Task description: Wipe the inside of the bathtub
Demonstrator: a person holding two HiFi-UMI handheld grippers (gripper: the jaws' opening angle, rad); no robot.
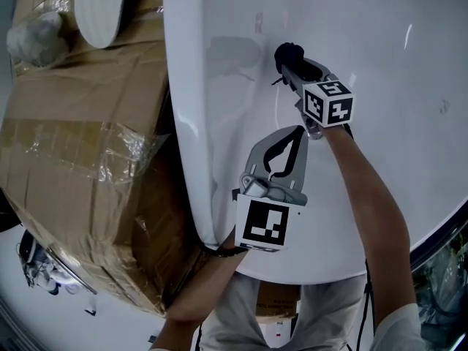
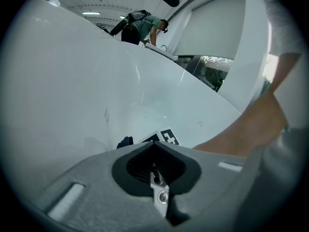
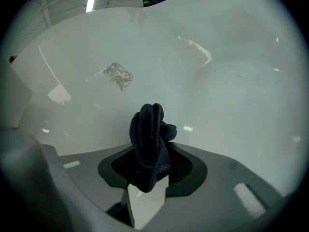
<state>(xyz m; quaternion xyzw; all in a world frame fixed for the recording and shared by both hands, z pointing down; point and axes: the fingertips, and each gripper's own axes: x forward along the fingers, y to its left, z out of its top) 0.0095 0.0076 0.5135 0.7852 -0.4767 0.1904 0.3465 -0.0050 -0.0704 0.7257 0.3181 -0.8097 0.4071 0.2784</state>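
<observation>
Start with what you can't see: the bathtub (image 1: 395, 57) runs off the top and right edges of the head view, so its full outline is lost. In the right gripper view, the cloth (image 3: 150, 139) bulges over the jaw tips and covers where they meet. You cannot tell from any view whether the cloth actually presses on the tub wall or sits just off it. A mottled grey patch (image 3: 118, 76) shows on the tub surface ahead of it, and it could be a mark or a reflection. At the top left of the head view, a white oval thing (image 1: 102, 6) is cut off by the frame.

The tub is smooth, glossy and white, its curved walls catching light streaks. The cloth is dark, knitted and ribbed, bunched into a folded wad.

Your right gripper (image 1: 291, 63) is clamped on that cloth, down inside the tub near its left wall. Your left gripper (image 1: 298, 130) hangs just behind the right one, over the tub's near end, with its jaws closed tip to tip on nothing.

Beside the tub's outer left wall stands a cardboard box (image 1: 73, 145) wrapped in crinkled plastic film (image 1: 124, 141). Far off in the left gripper view, a person (image 2: 140, 25) bends over.
</observation>
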